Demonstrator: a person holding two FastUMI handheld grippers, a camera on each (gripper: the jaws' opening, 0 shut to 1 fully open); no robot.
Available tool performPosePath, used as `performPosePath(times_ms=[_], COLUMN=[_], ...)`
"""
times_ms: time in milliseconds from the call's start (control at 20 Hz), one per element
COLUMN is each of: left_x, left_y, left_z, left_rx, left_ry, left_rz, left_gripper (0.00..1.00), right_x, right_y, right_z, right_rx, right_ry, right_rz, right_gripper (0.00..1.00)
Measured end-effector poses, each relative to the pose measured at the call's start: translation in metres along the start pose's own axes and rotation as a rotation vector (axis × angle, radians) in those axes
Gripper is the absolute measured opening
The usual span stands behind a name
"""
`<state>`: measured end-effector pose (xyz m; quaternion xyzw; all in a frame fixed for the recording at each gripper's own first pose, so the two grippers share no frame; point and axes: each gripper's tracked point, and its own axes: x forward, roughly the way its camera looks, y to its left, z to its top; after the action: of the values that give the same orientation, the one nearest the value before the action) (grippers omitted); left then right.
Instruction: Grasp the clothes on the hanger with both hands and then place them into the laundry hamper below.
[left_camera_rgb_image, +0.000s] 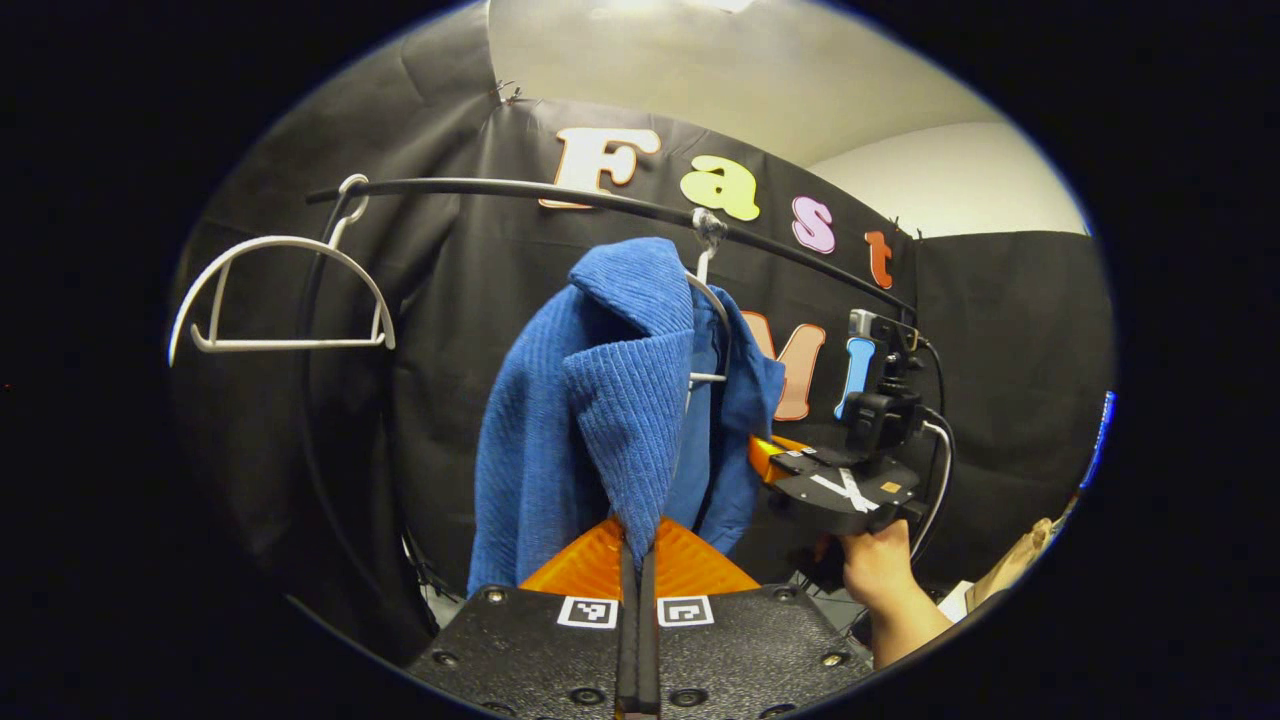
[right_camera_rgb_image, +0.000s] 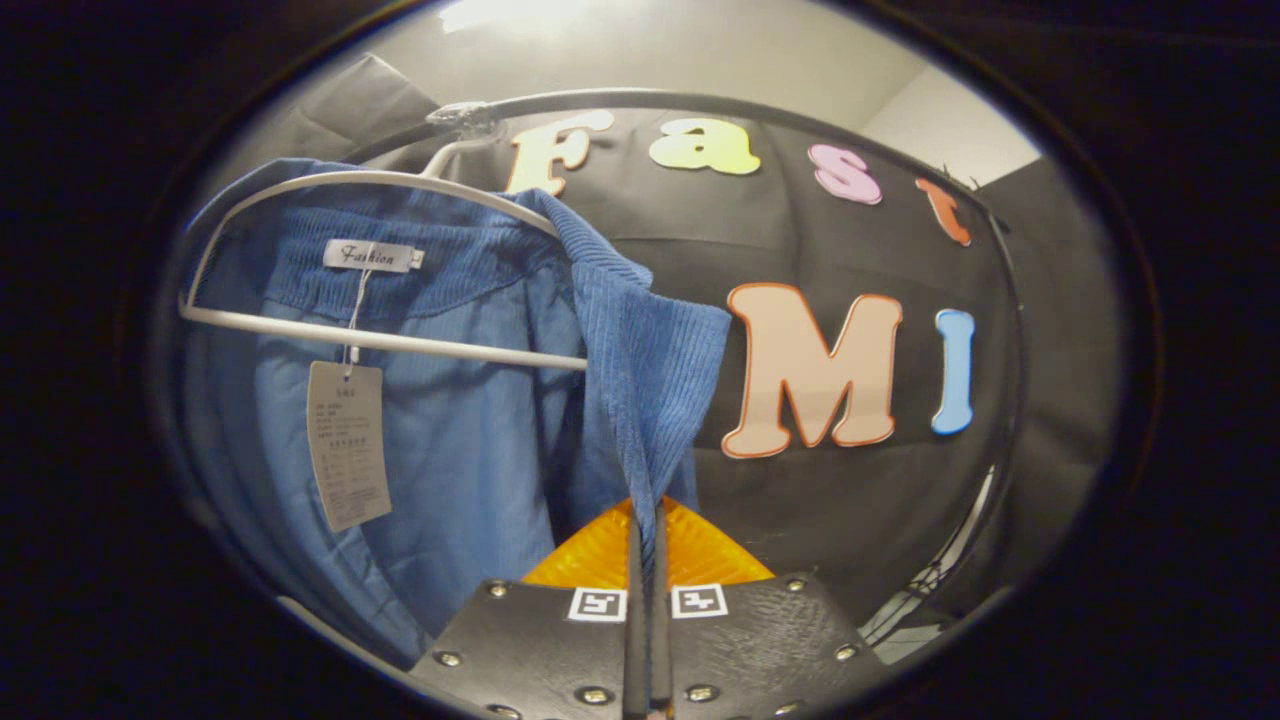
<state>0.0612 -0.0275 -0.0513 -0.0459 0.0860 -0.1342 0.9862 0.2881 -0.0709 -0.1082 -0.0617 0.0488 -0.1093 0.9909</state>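
A blue ribbed garment (left_camera_rgb_image: 590, 400) hangs on a white hanger (left_camera_rgb_image: 708, 290) from the black rail (left_camera_rgb_image: 500, 188). At the bottom of the left gripper view, my left gripper (left_camera_rgb_image: 637, 545) is shut on the garment's hanging front flap. In the right gripper view the garment (right_camera_rgb_image: 450, 430) shows its inside, draped over the hanger (right_camera_rgb_image: 400, 340), and my right gripper (right_camera_rgb_image: 648, 525) is shut on its ribbed front edge. In the left gripper view the right gripper (left_camera_rgb_image: 765, 455) meets the garment's right side, held by a hand (left_camera_rgb_image: 880, 575).
An empty white hanger (left_camera_rgb_image: 285, 343) hangs at the rail's left end. A paper tag (right_camera_rgb_image: 347, 445) dangles on a string inside the garment. The rail (right_camera_rgb_image: 640, 98) arcs overhead and down the right side. Something brown, like paper (left_camera_rgb_image: 1020, 560), lies low at the right.
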Motion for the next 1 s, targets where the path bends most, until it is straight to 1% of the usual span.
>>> performPosePath(times_ms=[100, 150, 200, 250, 300, 350, 400, 450, 500, 550, 600, 650, 700, 750, 850, 900, 950, 1000], left_x=[-0.014, -0.022, -0.029, -0.035, -0.040, -0.043, -0.044, -0.046, -0.048, -0.050, -0.051, -0.052, -0.053, -0.055, -0.053, -0.052, -0.051, -0.047], left_y=[0.002, 0.008, 0.015, 0.020, 0.026, 0.031, 0.038, 0.047, 0.059, 0.068, 0.074, 0.077, 0.083, 0.093, 0.112, 0.122, 0.128, 0.128], left_z=[0.010, 0.017, 0.027, 0.034, 0.042, 0.047, 0.053, 0.059, 0.065, 0.072, 0.079, 0.086, 0.093, 0.100, 0.119, 0.126, 0.130, 0.129], left_rx=[0.004, 0.017, 0.043, 0.069, 0.086, 0.102, 0.116, 0.128, 0.138, 0.149, 0.152, 0.149, 0.144, 0.141, 0.155, 0.153, 0.146, 0.133], left_ry=[-0.012, -0.024, -0.051, -0.067, -0.081, -0.089, -0.095, -0.101, -0.115, -0.129, -0.145, -0.157, -0.164, -0.180, -0.222, -0.235, -0.245, -0.237], left_rz=[-0.024, -0.020, -0.009, -0.001, 0.012, 0.020, 0.036, 0.060, 0.100, 0.131, 0.153, 0.162, 0.175, 0.199, 0.266, 0.302, 0.320, 0.310], left_gripper=[0.00, 0.00, 0.00, 0.03, 0.03, 0.03, 0.00, 0.00, 0.00, 0.00, 0.02, 0.03, 0.00, 0.00, 0.03, 0.00, 0.00, 0.00], right_x=[-0.003, -0.004, -0.006, -0.005, -0.005, -0.004, -0.001, 0.000, 0.000, 0.000, 0.003, 0.006, 0.007, 0.008, 0.011, 0.014, 0.016, 0.017], right_y=[0.001, 0.004, 0.006, 0.003, 0.000, 0.002, 0.003, 0.000, -0.001, -0.003, -0.007, -0.012, -0.015, -0.018, -0.034, -0.037, -0.038, -0.042], right_z=[0.003, 0.003, 0.006, 0.008, 0.007, 0.004, 0.001, -0.001, -0.001, 0.002, 0.003, 0.003, 0.003, 0.004, 0.014, 0.024, 0.032, 0.034], right_rx=[-0.022, -0.045, -0.066, -0.080, -0.083, -0.066, -0.049, -0.033, -0.019, -0.013, -0.013, -0.021, -0.016, -0.015, -0.012, -0.009, -0.013, -0.012], right_ry=[-0.001, -0.002, -0.016, -0.026, -0.027, -0.018, -0.003, 0.007, 0.008, 0.002, -0.009, -0.011, -0.018, -0.023, -0.055, -0.074, -0.082, -0.092], right_rz=[-0.009, -0.003, 0.004, -0.011, -0.020, -0.002, 0.004, 0.003, 0.009, 0.013, 0.005, -0.007, -0.015, -0.028, -0.082, -0.089, -0.097, -0.107], right_gripper=[0.02, 0.02, 0.02, 0.02, 0.02, 0.02, 0.00, 0.02, 0.00, 0.02, 0.02, 0.02, 0.02, 0.02, 0.02, 0.02, 0.02, 0.02])
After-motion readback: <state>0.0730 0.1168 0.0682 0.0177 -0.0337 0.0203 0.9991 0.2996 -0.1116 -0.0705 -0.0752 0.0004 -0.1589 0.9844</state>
